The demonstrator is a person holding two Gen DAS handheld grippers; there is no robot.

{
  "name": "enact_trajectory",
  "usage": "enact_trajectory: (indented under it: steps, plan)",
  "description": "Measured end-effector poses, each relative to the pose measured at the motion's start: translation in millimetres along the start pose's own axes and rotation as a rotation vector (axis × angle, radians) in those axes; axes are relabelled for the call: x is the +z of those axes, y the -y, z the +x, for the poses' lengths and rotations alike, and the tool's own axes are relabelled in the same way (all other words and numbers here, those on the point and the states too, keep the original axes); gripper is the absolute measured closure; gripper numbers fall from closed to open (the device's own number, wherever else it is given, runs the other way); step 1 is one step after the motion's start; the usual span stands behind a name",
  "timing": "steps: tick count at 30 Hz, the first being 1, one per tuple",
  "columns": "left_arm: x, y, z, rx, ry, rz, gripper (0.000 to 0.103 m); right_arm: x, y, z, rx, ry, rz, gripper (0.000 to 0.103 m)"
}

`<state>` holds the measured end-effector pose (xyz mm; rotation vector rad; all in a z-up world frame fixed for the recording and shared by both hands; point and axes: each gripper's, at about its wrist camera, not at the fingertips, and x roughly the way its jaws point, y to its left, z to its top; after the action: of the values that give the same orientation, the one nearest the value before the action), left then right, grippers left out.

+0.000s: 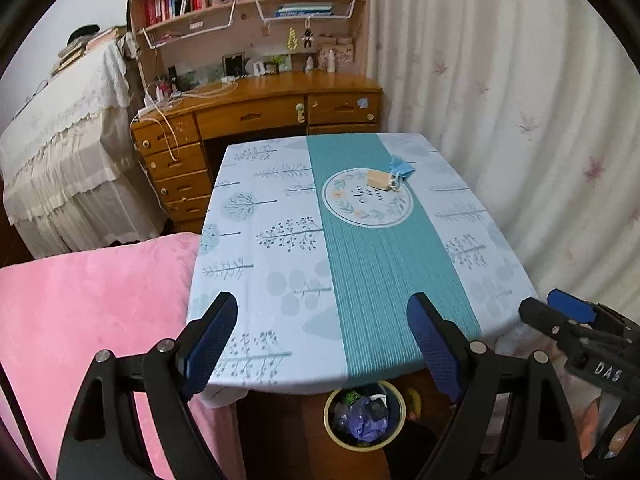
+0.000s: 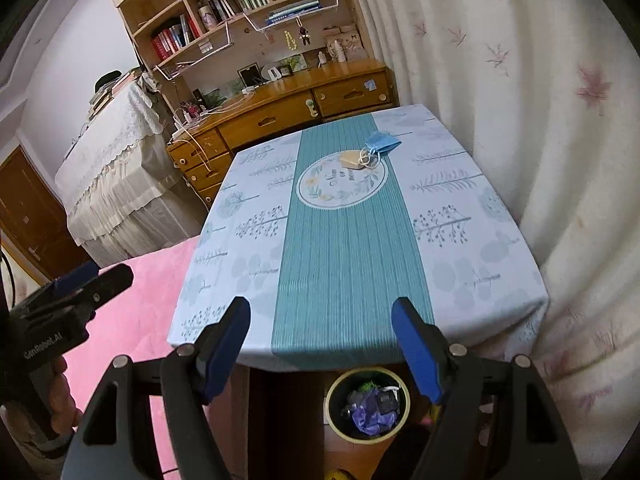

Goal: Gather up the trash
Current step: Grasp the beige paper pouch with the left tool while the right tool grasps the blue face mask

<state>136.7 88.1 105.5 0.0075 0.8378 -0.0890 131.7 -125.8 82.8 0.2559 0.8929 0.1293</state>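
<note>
A blue face mask (image 1: 401, 167) (image 2: 383, 143) and a small tan box (image 1: 379, 179) (image 2: 352, 159) lie together at the far end of the table (image 1: 272, 216) (image 2: 460, 240), on its teal centre strip. A round trash bin (image 1: 364, 414) (image 2: 367, 404) with purple trash inside stands on the floor under the table's near edge. My left gripper (image 1: 324, 344) is open and empty, above the near edge. My right gripper (image 2: 322, 346) is open and empty, also above the near edge. Each gripper shows in the other's view, the right one (image 1: 560, 312) and the left one (image 2: 92, 280).
A pink blanket (image 1: 92, 320) (image 2: 132, 312) lies left of the table. A wooden desk (image 1: 256, 116) with shelves of books stands beyond the table. A white curtain (image 1: 520, 120) hangs along the right. A lace-covered piece of furniture (image 1: 64, 152) stands at the left.
</note>
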Motion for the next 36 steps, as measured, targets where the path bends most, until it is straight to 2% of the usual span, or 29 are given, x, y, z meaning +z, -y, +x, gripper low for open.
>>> enact_trajectory:
  steps: [3,9,12,19,23,29,31,36]
  plan:
    - [22,6,31,0.019,-0.013,-0.025,0.018,33,18,30,0.015,-0.024,0.005,0.029]
    - [90,30,124,0.059,-0.088,-0.116,0.018,120,60,115,0.068,-0.13,0.015,0.03]
    - [122,46,173,0.053,-0.137,-0.154,0.018,170,84,166,0.079,-0.194,0.039,0.029]
    - [173,69,278,0.075,-0.219,-0.259,0.018,245,129,291,0.083,-0.339,0.136,0.029]
    - [186,70,323,0.103,-0.263,-0.311,0.018,269,147,350,0.051,-0.398,0.216,0.029]
    - [199,61,363,0.129,-0.289,-0.395,0.018,287,160,413,-0.026,-0.475,0.295,0.029]
    - [204,60,373,0.136,-0.29,-0.417,0.018,292,152,420,-0.045,-0.462,0.256,0.027]
    - [208,57,391,0.145,-0.308,-0.454,0.018,292,122,430,-0.134,-0.473,0.026,0.027]
